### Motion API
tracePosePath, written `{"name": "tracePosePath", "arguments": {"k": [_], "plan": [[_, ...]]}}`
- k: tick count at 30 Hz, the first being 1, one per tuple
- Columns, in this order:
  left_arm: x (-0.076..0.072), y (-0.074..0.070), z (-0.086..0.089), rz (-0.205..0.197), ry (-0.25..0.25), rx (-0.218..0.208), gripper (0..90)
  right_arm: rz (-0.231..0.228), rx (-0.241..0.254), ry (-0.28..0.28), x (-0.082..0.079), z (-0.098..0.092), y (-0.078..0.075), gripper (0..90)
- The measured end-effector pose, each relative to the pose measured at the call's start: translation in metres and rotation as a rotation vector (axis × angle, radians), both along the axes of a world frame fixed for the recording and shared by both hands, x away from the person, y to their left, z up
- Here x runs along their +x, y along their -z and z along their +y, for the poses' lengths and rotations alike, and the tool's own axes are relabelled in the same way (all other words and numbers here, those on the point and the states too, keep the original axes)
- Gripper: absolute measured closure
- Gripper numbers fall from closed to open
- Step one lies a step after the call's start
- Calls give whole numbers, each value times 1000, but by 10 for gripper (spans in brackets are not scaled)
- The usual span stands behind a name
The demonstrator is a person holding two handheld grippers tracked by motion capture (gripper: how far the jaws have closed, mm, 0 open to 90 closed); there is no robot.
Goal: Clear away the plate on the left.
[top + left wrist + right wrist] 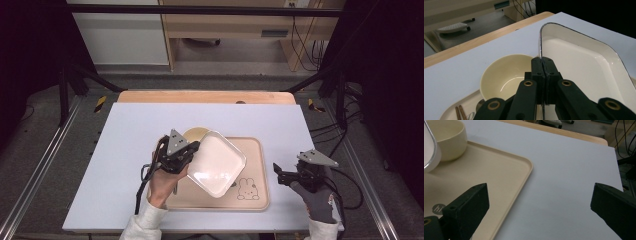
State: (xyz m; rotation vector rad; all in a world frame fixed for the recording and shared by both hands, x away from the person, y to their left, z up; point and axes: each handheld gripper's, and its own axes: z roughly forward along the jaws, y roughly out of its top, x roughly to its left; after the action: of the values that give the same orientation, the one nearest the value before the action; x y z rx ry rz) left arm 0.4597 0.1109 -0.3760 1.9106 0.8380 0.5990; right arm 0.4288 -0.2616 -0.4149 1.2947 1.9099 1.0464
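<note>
Since the square dish (pixel 216 162) is pinched by its thin rim alone, it is judged a stiff, rigid piece, probably enamelled metal or melamine (glossy cream inside, dark edge line), light enough to be carried from one side but prone to swing or slip on so smooth a lip. It is held tilted above the tray (pixel 257 200), its raised edge toward the left tongs (pixel 192 148), its far corner hanging over the tray's middle. The left tongs are closed fully on the rim, the two black pads meeting with only the thin wall between them, as is seen in the left gripper view (pixel 543 67). A grip deeper on a straight stretch of the rim, away from the rounded corners, is judged safest; a chip is possible if the dish is dropped.

The right tongs (pixel 280 174) are spread wide and hold nothing, hovering over the counter (pixel 135 130) just right of the tray. A round cream bowl (pixel 195 134) sits at the tray's far left corner, smooth, thick-walled and empty inside, close beside the dish. The tray is beige plastic, matte, with a low raised lip and a rabbit drawing (pixel 247 190). Brown chopsticks (pixel 459 113) lie on the tray near the bowl. The counter surface is pale, flat and matte.
</note>
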Motion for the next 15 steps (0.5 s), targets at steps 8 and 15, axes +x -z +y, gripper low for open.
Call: {"name": "tracePosePath", "arguments": {"k": [8, 15], "plan": [[0, 5, -18, 11, 29, 8, 888, -6, 3, -1, 0, -1, -1, 22], [4, 12, -32, 25, 43, 29, 888, -8, 5, 2, -1, -3, -2, 21]]}}
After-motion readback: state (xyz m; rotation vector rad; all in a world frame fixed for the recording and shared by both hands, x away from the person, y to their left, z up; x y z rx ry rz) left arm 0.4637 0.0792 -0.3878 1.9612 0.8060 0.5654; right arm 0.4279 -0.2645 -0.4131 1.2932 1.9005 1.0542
